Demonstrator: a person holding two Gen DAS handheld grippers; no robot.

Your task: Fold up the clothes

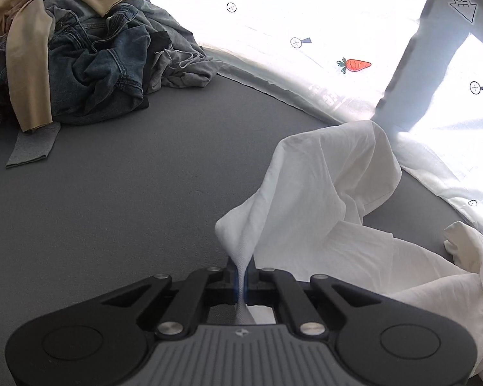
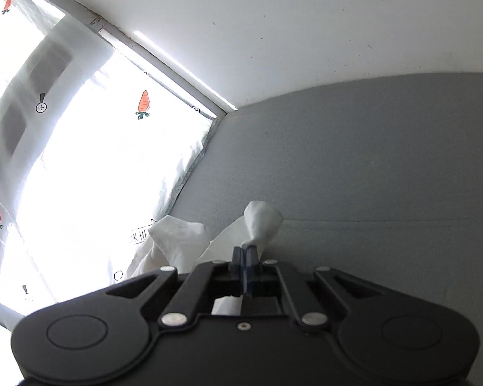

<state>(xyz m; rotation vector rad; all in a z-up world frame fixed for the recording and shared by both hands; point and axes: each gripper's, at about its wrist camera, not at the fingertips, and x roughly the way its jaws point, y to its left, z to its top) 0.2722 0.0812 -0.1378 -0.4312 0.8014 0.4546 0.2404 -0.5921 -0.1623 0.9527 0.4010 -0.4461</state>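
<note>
Left gripper (image 1: 240,275), lower centre of the left wrist view: jaws drawn narrow, pinching a twisted bunch of a white garment (image 1: 322,199). The cloth rises from the pinch into a peaked fold at centre right, then trails down to the lower right corner of the frame, where more of it lies on the grey surface (image 1: 128,199). Upper left of the same view: a pile of clothes (image 1: 80,64), made up of blue denim, a tan piece draped over the top and grey knit at the edges, resting on the grey surface well apart from the white garment. Upper right: a bright white sheet (image 1: 306,16) printed with carrots and small circle marks, edging the grey surface. Right gripper (image 2: 245,259), lower centre of the right wrist view: jaws closed together on a small knot of the white garment (image 2: 262,222), which puffs out just past the fingertips; a second white fold stands to its left. Behind it, grey surface (image 2: 370,177) at right, the carrot-printed sheet (image 2: 96,160) at left, a pale wall (image 2: 273,16) across the top.
</note>
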